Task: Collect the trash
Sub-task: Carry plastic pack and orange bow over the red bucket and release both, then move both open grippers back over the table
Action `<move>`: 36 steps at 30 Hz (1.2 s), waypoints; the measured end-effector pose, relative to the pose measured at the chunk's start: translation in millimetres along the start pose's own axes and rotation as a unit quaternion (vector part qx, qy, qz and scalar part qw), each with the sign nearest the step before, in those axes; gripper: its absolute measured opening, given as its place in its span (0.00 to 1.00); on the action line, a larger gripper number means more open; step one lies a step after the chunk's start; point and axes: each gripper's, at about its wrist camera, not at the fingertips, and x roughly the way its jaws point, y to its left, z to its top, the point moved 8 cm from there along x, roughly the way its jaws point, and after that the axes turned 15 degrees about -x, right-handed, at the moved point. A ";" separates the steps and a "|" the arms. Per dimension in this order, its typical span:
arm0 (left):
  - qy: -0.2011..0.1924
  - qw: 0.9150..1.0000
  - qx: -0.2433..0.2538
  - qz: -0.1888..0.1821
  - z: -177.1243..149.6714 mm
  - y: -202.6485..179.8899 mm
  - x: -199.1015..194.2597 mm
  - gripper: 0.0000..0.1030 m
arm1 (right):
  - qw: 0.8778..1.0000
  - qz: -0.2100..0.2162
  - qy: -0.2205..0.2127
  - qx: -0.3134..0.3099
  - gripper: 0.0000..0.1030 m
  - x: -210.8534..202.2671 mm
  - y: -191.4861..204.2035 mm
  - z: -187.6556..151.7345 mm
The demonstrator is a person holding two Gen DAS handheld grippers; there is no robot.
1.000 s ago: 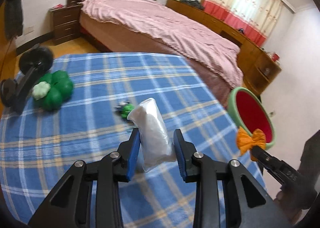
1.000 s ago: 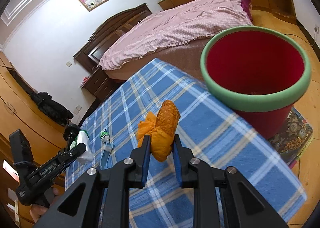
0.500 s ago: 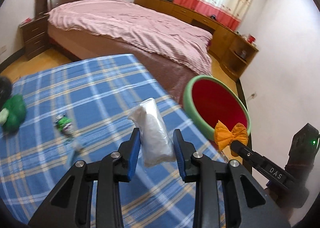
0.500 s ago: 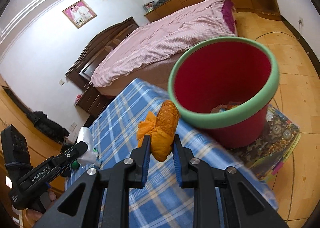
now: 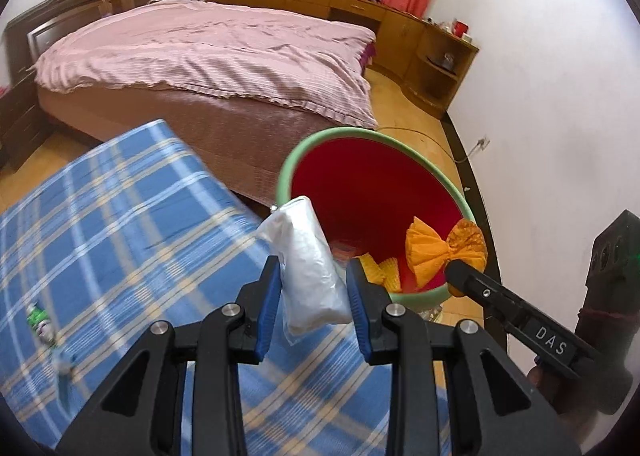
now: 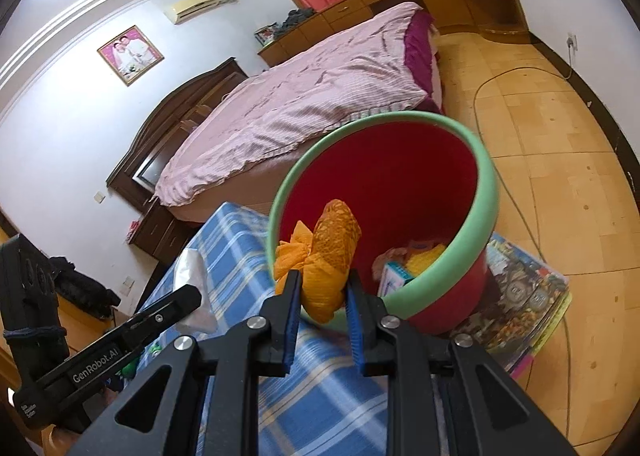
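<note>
Bin bottom [image 6: 416, 260] half hidden behind rim [image 6: 460, 268]; contents blurred, hard to name. Left tongs [image 5: 312, 292] clamped on white plastic bag [image 5: 308, 256] at worktop [image 5: 120, 216] edge, just beside bin. Right tongs [image 6: 320, 298] clamped on orange wrapper [image 6: 324, 256], held above near rim. Green scrap [image 5: 38, 322] far back, smeared.

From my left gripper [image 5: 312, 288] the bag [image 5: 310, 272] sits between the fingers, over the table's [image 5: 120, 216] edge, with the bin [image 5: 372, 192] just ahead and to the right. My right gripper [image 6: 320, 298] holds the wrapper [image 6: 324, 260] at the bin's near rim; on its left is the other gripper. Packaging [image 6: 404, 268] lies in the bin. The bin stands on a mat [image 6: 520, 296] on the floor, the bed [image 5: 208, 52] behind it. A small scrap [image 5: 40, 322] lies on the table, far left.
</note>
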 end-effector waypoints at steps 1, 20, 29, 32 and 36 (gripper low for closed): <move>0.003 1.000 0.003 -0.003 0.2 -4.5 5.6 0.32 | 1.000 -0.003 0.000 0.002 0.24 1.9 -4.0 1.6; 0.013 0.999 0.035 0.001 3.0 -34.9 47.5 0.40 | 0.999 -0.013 0.001 0.033 0.38 15.6 -40.5 6.0; 0.010 1.000 0.021 0.008 -5.0 -22.1 25.8 0.40 | 0.999 -0.003 -0.012 0.033 0.46 1.3 -31.3 4.0; 0.004 1.000 0.007 0.016 -5.5 -8.6 13.7 0.41 | 0.999 0.002 -0.014 0.031 0.47 -3.2 -25.0 2.5; -0.006 0.999 -0.010 0.034 -6.4 13.8 -4.0 0.41 | 1.000 0.008 -0.011 0.025 0.48 -8.9 -12.4 -1.6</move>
